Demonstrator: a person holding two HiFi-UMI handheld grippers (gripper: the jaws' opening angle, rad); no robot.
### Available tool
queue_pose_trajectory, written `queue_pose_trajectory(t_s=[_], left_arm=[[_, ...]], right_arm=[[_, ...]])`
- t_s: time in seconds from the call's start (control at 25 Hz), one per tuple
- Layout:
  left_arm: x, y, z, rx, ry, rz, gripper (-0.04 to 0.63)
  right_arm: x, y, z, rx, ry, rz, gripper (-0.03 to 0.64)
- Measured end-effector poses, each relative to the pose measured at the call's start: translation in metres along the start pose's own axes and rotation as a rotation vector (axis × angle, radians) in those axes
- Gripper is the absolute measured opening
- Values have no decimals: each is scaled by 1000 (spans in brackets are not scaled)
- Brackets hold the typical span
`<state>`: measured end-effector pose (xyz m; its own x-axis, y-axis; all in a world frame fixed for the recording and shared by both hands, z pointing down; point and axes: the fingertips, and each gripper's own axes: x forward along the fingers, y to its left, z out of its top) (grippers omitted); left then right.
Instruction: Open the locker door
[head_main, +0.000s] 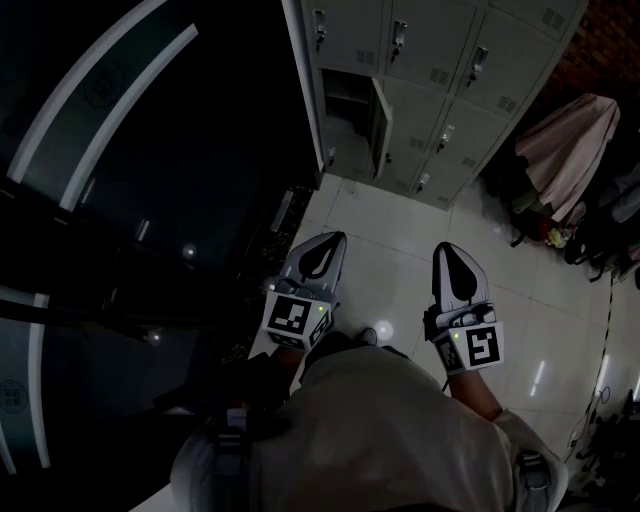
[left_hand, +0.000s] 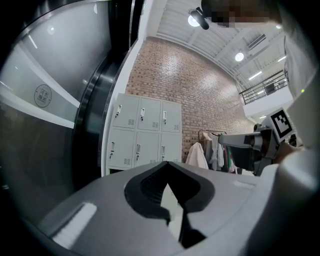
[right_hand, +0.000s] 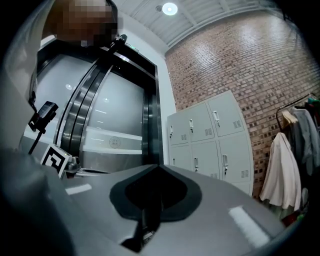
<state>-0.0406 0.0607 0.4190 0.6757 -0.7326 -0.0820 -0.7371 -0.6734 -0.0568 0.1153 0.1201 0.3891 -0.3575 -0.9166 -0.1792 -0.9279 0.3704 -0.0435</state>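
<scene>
Dim room on a glossy pale tiled floor (head_main: 400, 220) dotted with lamp glints; at the left, a dark curved glass wall (head_main: 180, 150) crossed by pale bands; behind, a red brick wall (left_hand: 200, 85) rising to a white ribbed ceiling (left_hand: 220, 40), with two round lamps (left_hand: 239, 56) lit in the left gripper view; against the brick, one grey bank of lockers (head_main: 420, 40), three columns wide, with six shut doors counted there in two rows of three, each bearing a small handle and a vent; right of the bank, hanging clothes (left_hand: 220, 155), one pale coat (head_main: 570, 150) foremost; locker door (head_main: 381, 125) in the bank's left column, beneath the uppermost row seen from the head, the only one swung out; set at the right side of its dark opening, long axis upright, nearly edge-on to the head camera and pointing out into the room; well apart from both tongs, across bare tiles; nearer, at the bottom edge, a person's grey-clad shoulders (head_main: 400, 430); two tongs side by side over the floor, noses toward the lockers; left gripper (head_main: 335, 240) with jaws pressed together, nothing between; right gripper (head_main: 447, 250) likewise closed tip to tip and empty; two marker cubes (head_main: 290, 318), one behind each pair of jaws.
</scene>
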Motion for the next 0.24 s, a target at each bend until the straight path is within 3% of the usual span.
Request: queue_pose_trajectory(t_s=[0.24], left_arm=[[2,-3,-12,-24,12,9,69]], right_arm=[[-1,-5,-12,26,14,1,0]])
